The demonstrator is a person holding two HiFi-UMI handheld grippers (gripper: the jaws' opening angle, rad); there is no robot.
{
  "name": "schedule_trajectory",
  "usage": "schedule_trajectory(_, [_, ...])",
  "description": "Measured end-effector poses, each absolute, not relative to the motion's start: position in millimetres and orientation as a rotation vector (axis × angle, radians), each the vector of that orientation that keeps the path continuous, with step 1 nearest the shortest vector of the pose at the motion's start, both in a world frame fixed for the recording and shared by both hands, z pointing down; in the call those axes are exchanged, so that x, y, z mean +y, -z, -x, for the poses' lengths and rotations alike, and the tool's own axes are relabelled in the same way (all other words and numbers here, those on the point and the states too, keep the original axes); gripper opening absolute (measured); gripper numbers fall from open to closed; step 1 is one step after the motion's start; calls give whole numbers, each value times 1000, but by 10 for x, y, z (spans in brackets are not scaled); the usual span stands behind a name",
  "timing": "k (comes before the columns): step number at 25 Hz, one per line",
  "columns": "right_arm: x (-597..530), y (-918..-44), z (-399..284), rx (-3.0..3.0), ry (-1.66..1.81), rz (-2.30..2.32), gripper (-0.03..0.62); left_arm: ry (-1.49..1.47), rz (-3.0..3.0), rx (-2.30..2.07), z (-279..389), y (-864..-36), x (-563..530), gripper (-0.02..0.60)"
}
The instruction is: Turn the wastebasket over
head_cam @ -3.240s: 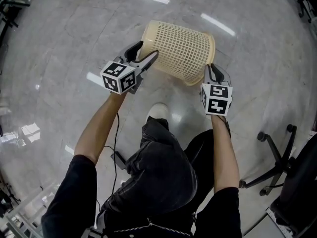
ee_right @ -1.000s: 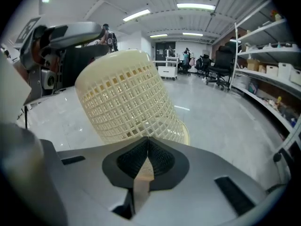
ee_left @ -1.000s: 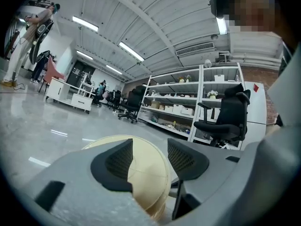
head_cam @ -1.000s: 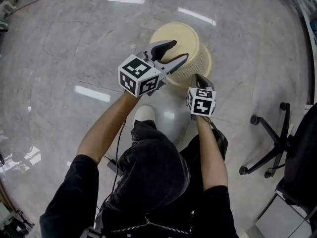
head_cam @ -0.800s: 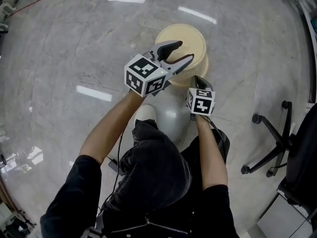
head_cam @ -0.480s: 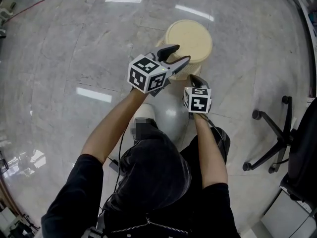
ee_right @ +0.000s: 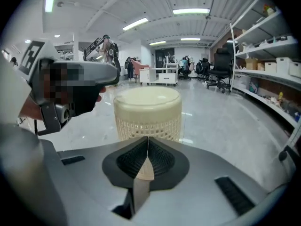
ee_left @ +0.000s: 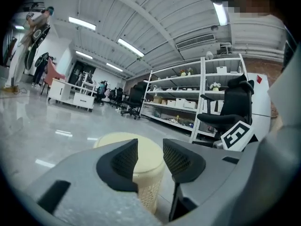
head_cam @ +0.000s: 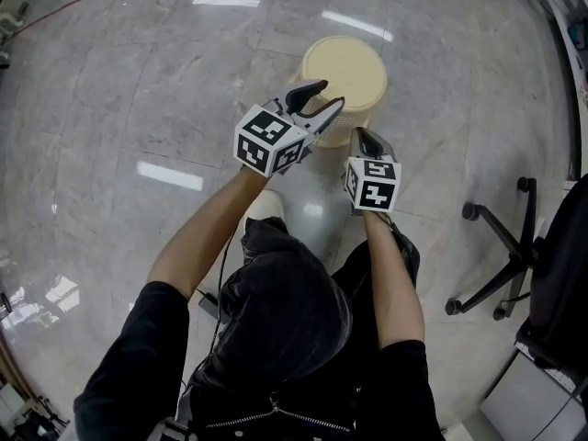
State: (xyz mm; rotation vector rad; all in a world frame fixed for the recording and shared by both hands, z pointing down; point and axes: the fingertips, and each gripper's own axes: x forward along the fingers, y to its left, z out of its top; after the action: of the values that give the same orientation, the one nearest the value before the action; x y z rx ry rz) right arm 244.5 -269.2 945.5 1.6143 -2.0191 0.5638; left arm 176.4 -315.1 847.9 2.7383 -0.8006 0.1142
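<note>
The cream mesh wastebasket (head_cam: 344, 67) stands upside down on the floor, its solid bottom facing up. My left gripper (head_cam: 329, 94) hovers just this side of the wastebasket, above its near edge. Its jaws are closing, still apart, with nothing between them; the left gripper view shows the wastebasket (ee_left: 149, 185) beyond the left gripper (ee_left: 150, 157). My right gripper (head_cam: 357, 133) sits a little nearer to me, shut and empty, clear of the wastebasket. In the right gripper view the wastebasket (ee_right: 147, 109) stands straight ahead of the right gripper (ee_right: 147, 144).
An office chair's wheeled base (head_cam: 501, 246) stands at the right, with a dark chair (head_cam: 560, 301) at the frame's edge. The person's shoe (head_cam: 266, 205) is on the floor below the grippers. Shelving (ee_left: 188, 102) and another office chair (ee_left: 230, 112) stand farther off.
The wastebasket, earlier tilted on its side between both grippers, now stands bottom up. The right gripper has drawn back from it. The left jaws have narrowed.
</note>
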Motion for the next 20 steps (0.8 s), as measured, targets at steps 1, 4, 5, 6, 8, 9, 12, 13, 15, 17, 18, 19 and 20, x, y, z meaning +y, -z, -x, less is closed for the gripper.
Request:
schedule_trajectory(1, [-2725,-9312,-2478,-2031,-537,-1640,12,-105,-2767,-814,-1737,-8386,-3158,159])
schedule_trajectory(4, [-2860,-8825,-2599,-2094,-447,-1737,12,-81,-2827,-861,-1654,-8153,-3190,36])
schedule_trajectory(5, [-2912,-8698,-2610,-2122,-425,-1751,12,-81,-2832,-876,-1635,-8114,-3208,16])
schedule_trajectory(6, [-2958,-8613,-2602,-2144,-407,-1752,12,-87,-2829,-886,-1624,-8100,-3224,5])
schedule_trajectory(8, [-3026,-8563,-2553,-2161,-386,-1728,12,-109,-2812,-896,-1619,-8136,-3247,5])
schedule_trajectory(9, [-3052,-8583,-2521,-2161,-380,-1711,12,-122,-2804,-903,-1616,-8172,-3258,5])
schedule_trajectory(12, [-3086,-8711,-2447,-2152,-382,-1671,12,-147,-2787,-927,-1601,-8281,-3275,5])
schedule_trajectory(13, [-3082,-8748,-2431,-2152,-387,-1664,12,-138,-2783,-928,-1591,-8290,-3273,5])
schedule_trajectory(15, [-3076,-8772,-2409,-2161,-392,-1664,12,-113,-2783,-934,-1555,-8251,-3277,5])
schedule_trajectory(17, [-3087,-8733,-2399,-2171,-378,-1681,12,-85,-2791,-949,-1507,-8152,-3300,5])
schedule_trajectory(18, [-3094,-8704,-2391,-2172,-370,-1685,12,-73,-2791,-957,-1482,-8094,-3311,5])
schedule_trajectory(19, [-3096,-8672,-2381,-2170,-371,-1684,12,-66,-2787,-962,-1461,-8041,-3313,5])
schedule_trajectory(20, [-3100,-8624,-2373,-2169,-384,-1682,12,-69,-2784,-960,-1449,-7987,-3312,5])
